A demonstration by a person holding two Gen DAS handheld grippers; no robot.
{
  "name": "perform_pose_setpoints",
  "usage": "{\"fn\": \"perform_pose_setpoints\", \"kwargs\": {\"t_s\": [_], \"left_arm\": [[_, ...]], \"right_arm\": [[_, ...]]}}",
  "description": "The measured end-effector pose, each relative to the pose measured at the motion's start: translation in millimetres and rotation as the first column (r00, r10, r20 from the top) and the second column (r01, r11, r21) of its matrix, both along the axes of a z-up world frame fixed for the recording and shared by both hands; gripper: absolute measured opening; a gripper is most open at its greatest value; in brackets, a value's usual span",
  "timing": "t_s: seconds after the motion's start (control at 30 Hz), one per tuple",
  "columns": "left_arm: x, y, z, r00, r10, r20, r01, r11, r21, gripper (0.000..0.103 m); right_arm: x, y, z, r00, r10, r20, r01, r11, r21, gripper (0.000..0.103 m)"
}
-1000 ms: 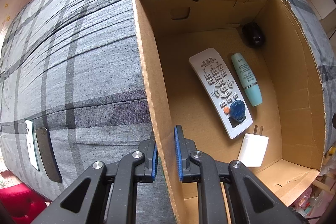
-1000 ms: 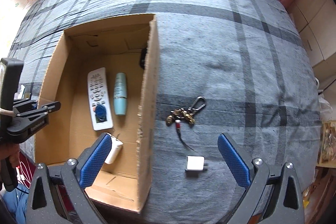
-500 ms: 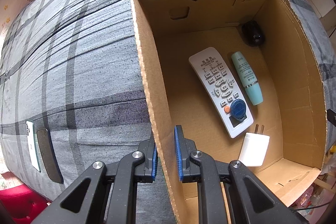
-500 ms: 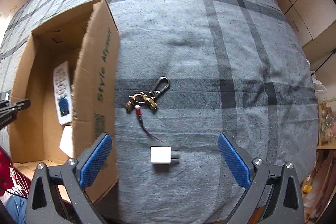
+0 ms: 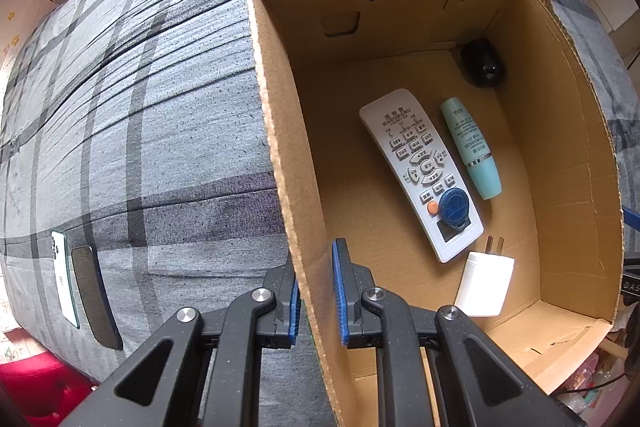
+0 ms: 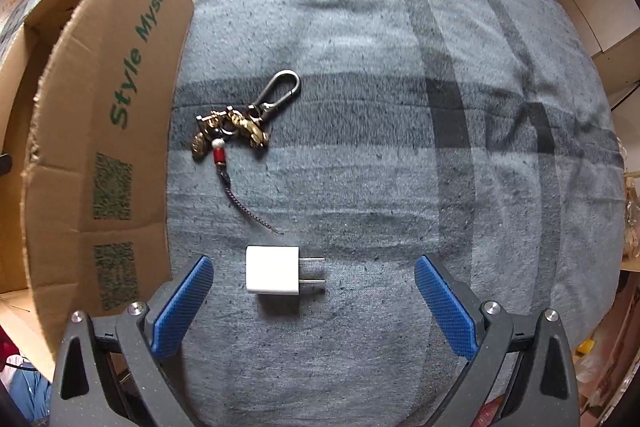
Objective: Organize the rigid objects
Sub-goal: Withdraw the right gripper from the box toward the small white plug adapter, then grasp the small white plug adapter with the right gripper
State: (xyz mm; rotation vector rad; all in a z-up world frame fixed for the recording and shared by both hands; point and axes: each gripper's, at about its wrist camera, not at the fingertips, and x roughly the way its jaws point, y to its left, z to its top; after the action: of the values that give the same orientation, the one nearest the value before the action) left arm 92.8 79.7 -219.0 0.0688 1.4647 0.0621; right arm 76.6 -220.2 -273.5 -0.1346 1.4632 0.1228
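Note:
My left gripper [image 5: 316,291] is shut on the left wall of an open cardboard box [image 5: 276,147], one finger outside and one inside. In the box lie a white remote [image 5: 420,171], a blue round tag [image 5: 453,207] on it, a teal tube [image 5: 472,151], a white charger plug [image 5: 484,285] and a black object [image 5: 482,63] in the far corner. My right gripper [image 6: 314,297] is open wide, low over the bed, with a second white charger plug [image 6: 274,271] between its fingers. A brass keychain [image 6: 236,127] lies beyond it.
The box side [image 6: 108,147] reads "Style Myself" and stands left of the right gripper. Two phones [image 5: 80,283] lie on the grey plaid bedspread [image 6: 400,107] near its left edge. Cupboards [image 6: 600,7] stand beyond the right side of the bed.
My right gripper has moved right, away from over the box, and down toward the white plug on the bed, staying open. The left gripper has kept its hold on the box wall.

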Motion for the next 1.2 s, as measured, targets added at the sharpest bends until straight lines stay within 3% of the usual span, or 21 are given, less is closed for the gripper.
{"fn": "perform_pose_setpoints", "kwargs": {"t_s": [0.27, 0.4, 0.5, 0.6, 0.9, 1.2], "left_arm": [[0.5, -0.2, -0.1, 1.000, 0.001, -0.001, -0.001, 1.000, 0.001, 0.015], [0.4, -0.2, -0.4, 1.000, 0.002, -0.001, -0.002, 1.000, 0.003, 0.015], [0.3, 0.3, -0.8, 1.000, 0.005, 0.000, -0.005, 1.000, 0.002, 0.015], [0.1, 0.5, -0.8, 1.000, 0.004, 0.000, -0.004, 1.000, 0.003, 0.015], [-0.2, 0.3, -0.4, 1.000, 0.005, 0.002, -0.005, 1.000, 0.004, 0.015], [0.7, 0.2, -0.5, 1.000, 0.005, 0.000, -0.005, 1.000, 0.004, 0.015]], "right_arm": [[-0.2, -3.1, -17.7, 0.999, -0.008, -0.032, 0.008, 1.000, 0.002, 0.102], [1.8, -2.9, -22.1, 0.999, -0.015, -0.045, 0.016, 1.000, 0.011, 0.092], [0.4, -4.3, -24.3, 0.998, -0.014, -0.059, 0.016, 0.999, 0.035, 0.079], [-1.3, 0.3, -28.9, 0.998, -0.004, -0.068, 0.007, 0.999, 0.035, 0.046], [-3.0, 6.7, -21.4, 0.999, 0.001, -0.047, 0.000, 1.000, 0.021, 0.047], [7.2, 10.0, 7.2, 1.000, -0.019, -0.009, 0.019, 0.999, 0.028, 0.047]]}}
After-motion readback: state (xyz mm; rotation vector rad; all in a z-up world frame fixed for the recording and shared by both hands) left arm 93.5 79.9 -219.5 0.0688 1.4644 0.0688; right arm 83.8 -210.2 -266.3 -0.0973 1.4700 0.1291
